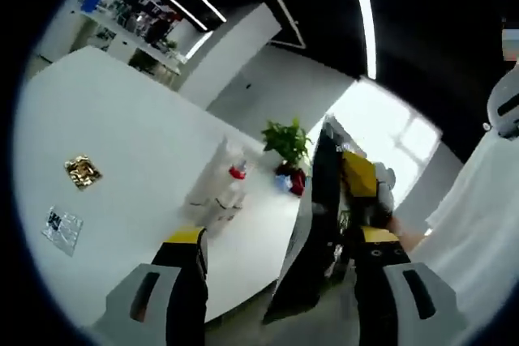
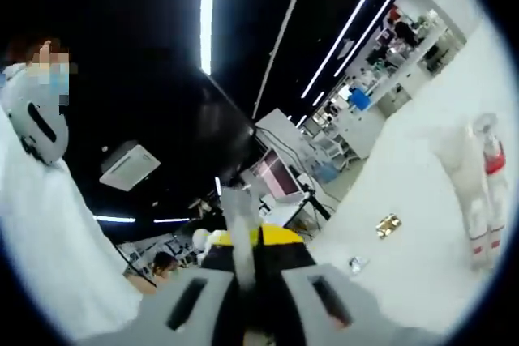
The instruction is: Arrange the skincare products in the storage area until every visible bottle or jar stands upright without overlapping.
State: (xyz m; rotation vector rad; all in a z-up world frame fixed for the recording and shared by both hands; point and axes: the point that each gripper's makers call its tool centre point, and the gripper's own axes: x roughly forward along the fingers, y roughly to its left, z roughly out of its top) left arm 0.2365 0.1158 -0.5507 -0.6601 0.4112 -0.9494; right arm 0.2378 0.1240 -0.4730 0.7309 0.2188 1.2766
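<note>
Left gripper view: the left gripper (image 1: 280, 261) hangs off the near edge of the white table (image 1: 122, 143), its jaws spread wide with nothing between them but floor and a dark panel (image 1: 312, 232) standing upright through the middle of the frame. The skincare bottles (image 1: 219, 184), pale and clustered, one with a red collar, stand near the centre of the frame on the table's far side, well apart from the jaws. Two small packets lie at left: a gold one (image 1: 82, 171) and a clear one (image 1: 62, 228). I'd say no bottle is in hand here and this is a reach step; next this gripper must swing over the table toward the cluster.

Right gripper view: the right gripper (image 2: 247, 269) sits at bottom centre, jaws closed tight on a thin pale strip (image 2: 238, 224) sticking up between them; what it is I cannot tell. The bottles (image 2: 478, 192) stand at the right edge, upright as far as I can judge.
</note>
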